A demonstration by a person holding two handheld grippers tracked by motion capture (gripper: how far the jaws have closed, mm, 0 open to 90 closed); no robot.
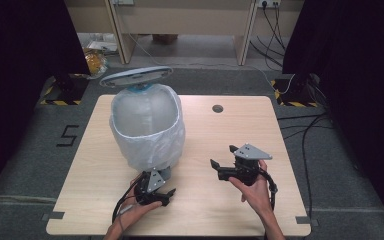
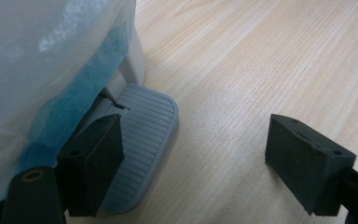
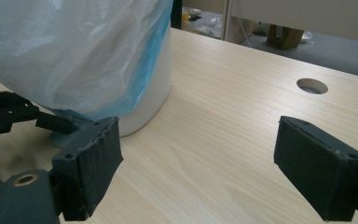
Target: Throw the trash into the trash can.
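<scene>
I have one white round pedal bin (image 1: 147, 125) standing left of centre on the pale wooden table (image 1: 230, 210), lined with a translucent white plastic bag with a blue edge (image 3: 74, 51) that drapes down its sides, its grey round lid (image 1: 136, 76) tilted up at the far side. At the bin's near foot sits one grey ribbed foot pedal (image 2: 142, 140).

My left gripper (image 1: 156, 196) has its jaws spread wide with nothing between them; one jaw rests on the pedal's ribbed top, the other hangs over bare wood to the right. My right gripper (image 1: 222, 161) is near the bin's right side, jaws likewise spread and empty, aimed at the bag's lower edge.

I judge the step to be holding the pedal down while the right takes the bag. To do it well I'd keep steady downward pressure on the pedal's middle, so the jaw doesn't slip off the ribs, and bring the right in low to pinch only film, not the bin wall.

Count: one bin, one bag, one lid, one pedal, two grippers.
</scene>
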